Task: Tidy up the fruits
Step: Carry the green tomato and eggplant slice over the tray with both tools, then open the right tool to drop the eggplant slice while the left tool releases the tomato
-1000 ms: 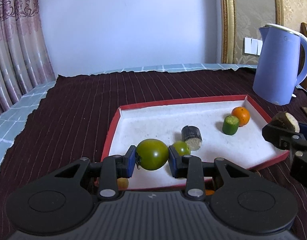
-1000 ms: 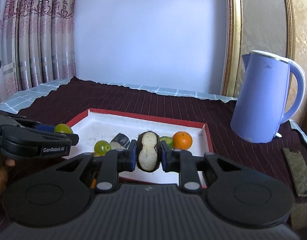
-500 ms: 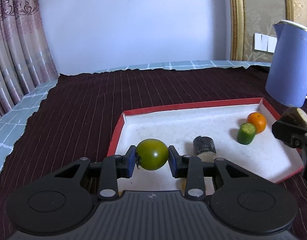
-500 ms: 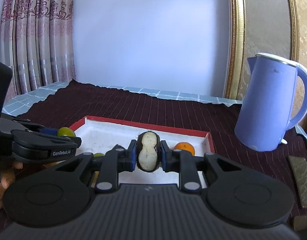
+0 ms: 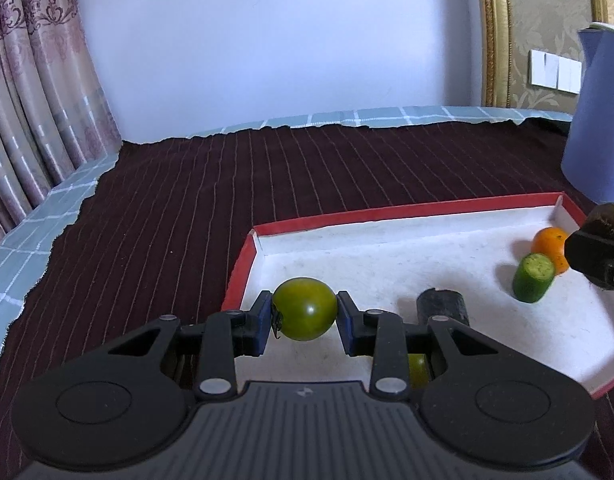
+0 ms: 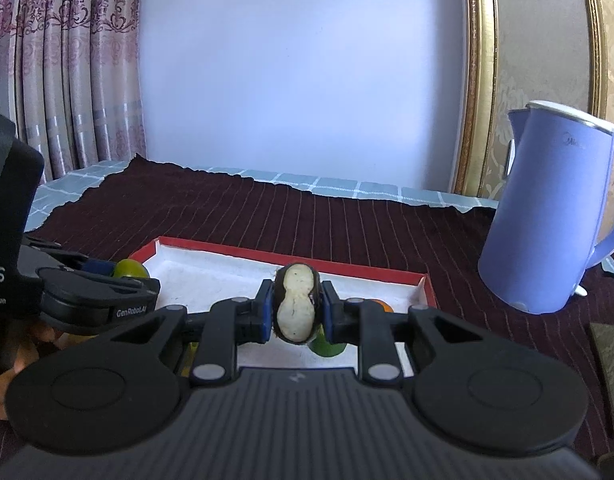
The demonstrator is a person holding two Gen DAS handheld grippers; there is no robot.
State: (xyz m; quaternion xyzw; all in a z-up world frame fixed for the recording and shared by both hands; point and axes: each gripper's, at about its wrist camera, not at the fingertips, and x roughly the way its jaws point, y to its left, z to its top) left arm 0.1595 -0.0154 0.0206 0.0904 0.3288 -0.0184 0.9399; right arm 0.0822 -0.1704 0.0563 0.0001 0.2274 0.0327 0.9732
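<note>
Since the earlier frame, both grippers have shifted sideways; the red-rimmed tray now lies right of centre. The left gripper clamps the green tomato at lower centre. The right gripper clamps a dark cut piece. An orange and a green cylinder sit at the tray's right, beside the blue kettle.

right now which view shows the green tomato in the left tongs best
The left wrist view: the green tomato sits centred and unobstructed, clamped between the left tongs. The right wrist view shows only its top, peeking above those tongs at the left edge.
</note>
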